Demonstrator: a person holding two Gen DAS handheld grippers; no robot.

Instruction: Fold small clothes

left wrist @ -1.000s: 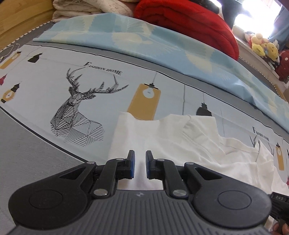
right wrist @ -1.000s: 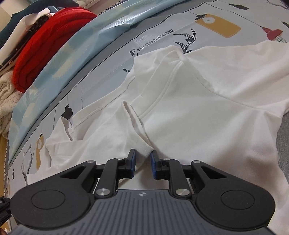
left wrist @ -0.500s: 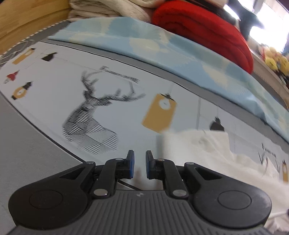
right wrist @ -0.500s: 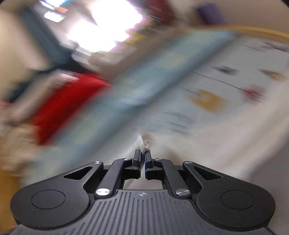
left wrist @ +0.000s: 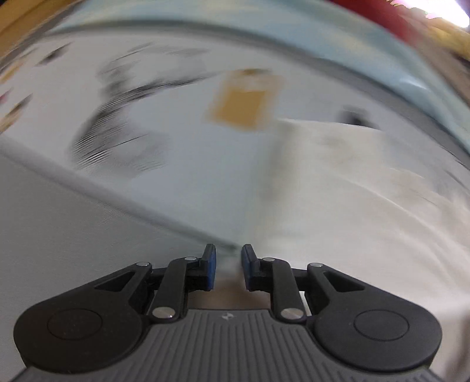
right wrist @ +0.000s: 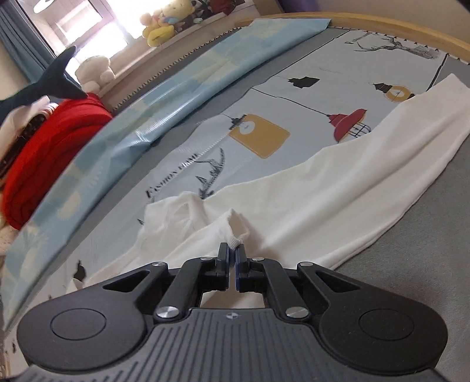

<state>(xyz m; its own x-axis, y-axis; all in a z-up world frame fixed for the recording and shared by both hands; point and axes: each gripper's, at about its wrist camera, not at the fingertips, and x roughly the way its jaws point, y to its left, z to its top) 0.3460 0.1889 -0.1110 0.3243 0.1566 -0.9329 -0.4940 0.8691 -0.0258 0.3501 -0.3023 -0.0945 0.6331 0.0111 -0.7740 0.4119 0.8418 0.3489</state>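
A white garment (right wrist: 323, 191) lies stretched and creased across the printed bed sheet (right wrist: 264, 97). My right gripper (right wrist: 231, 249) is shut on a ribbed edge of the garment, and the cloth rises in a small peak at the pads. In the blurred left wrist view the white garment (left wrist: 337, 191) fills the right side. My left gripper (left wrist: 228, 255) hangs low over the sheet by the garment's left edge. Its jaws are opening, with a narrow gap between the blue pads (left wrist: 210, 264) and nothing visibly between them.
A light blue patterned quilt (right wrist: 176, 97) lies in a long band across the back of the bed. A folded red blanket (right wrist: 53, 141) sits behind it at the left. Plush toys (right wrist: 161, 26) line the window ledge. The wooden bed frame (right wrist: 382, 26) curves along the far side.
The right gripper closed on a fold of the white garment and lifted it, swinging its view round. The left gripper moved left off the garment and dipped toward the bed; its picture blurred.
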